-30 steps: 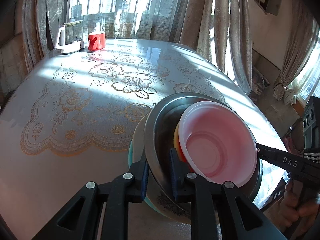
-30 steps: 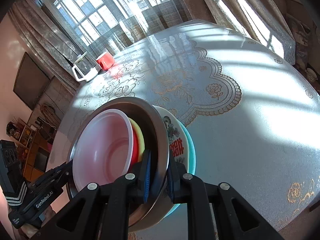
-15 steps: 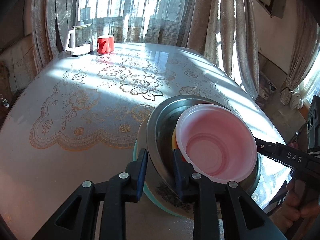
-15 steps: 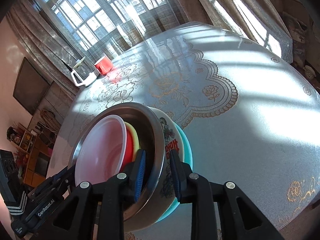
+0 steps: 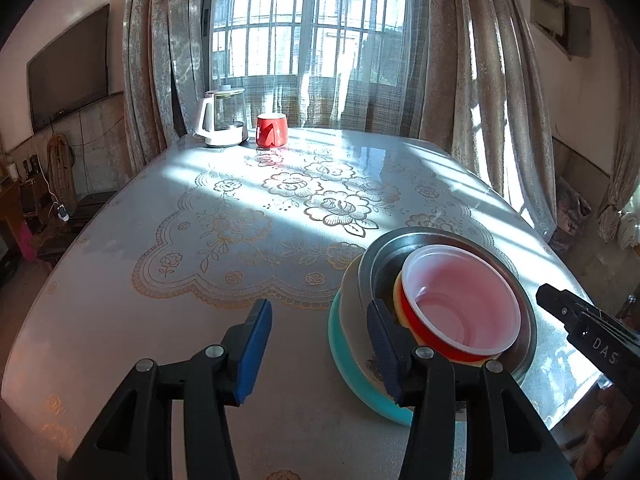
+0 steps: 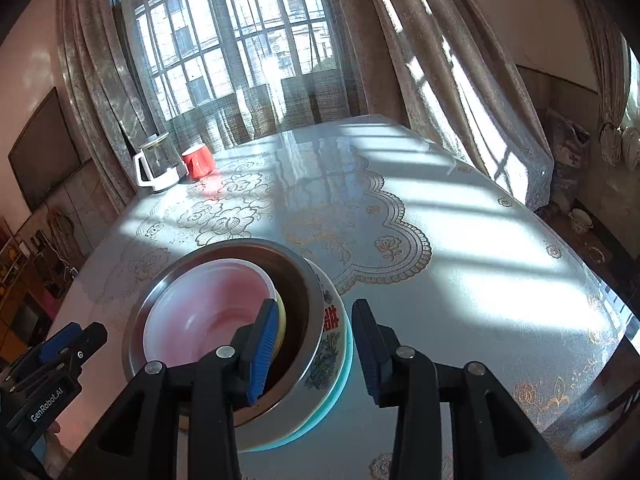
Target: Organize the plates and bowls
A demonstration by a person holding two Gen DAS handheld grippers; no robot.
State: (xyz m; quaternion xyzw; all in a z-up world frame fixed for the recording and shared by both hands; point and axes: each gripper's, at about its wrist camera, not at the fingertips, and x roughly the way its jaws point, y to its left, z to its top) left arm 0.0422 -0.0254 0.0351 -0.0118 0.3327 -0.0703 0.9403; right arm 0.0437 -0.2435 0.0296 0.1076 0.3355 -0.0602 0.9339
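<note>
Both grippers have let go of the steel bowl (image 5: 446, 240) rim since the earlier frames; jaws just been opening, backing off

Left gripper (image 5: 318, 346): jaws wide, nothing pressed, 1 finger hanging over the stack's near edge
Right gripper (image 6: 316, 350): jaws apart, straddling the rim, not touching it

Stack sits on the table (image 5: 160, 340): teal plate (image 6: 340, 384), patterned bowl (image 6: 330, 344), steel bowl, yellow and red bowls, pink bowl (image 5: 460, 304) on top

Beyond the stack: red mug (image 5: 272, 131), kettle (image 5: 222, 118)

Judgement: release step, nesting looks done; next calls for a clear withdrawal without nudging the rim

table (image 5: 120, 320): floral cloth | near edge: teal plate (image 5: 344, 356) under stack | far end: kettle (image 5: 222, 118), red mug (image 5: 272, 130)
</note>
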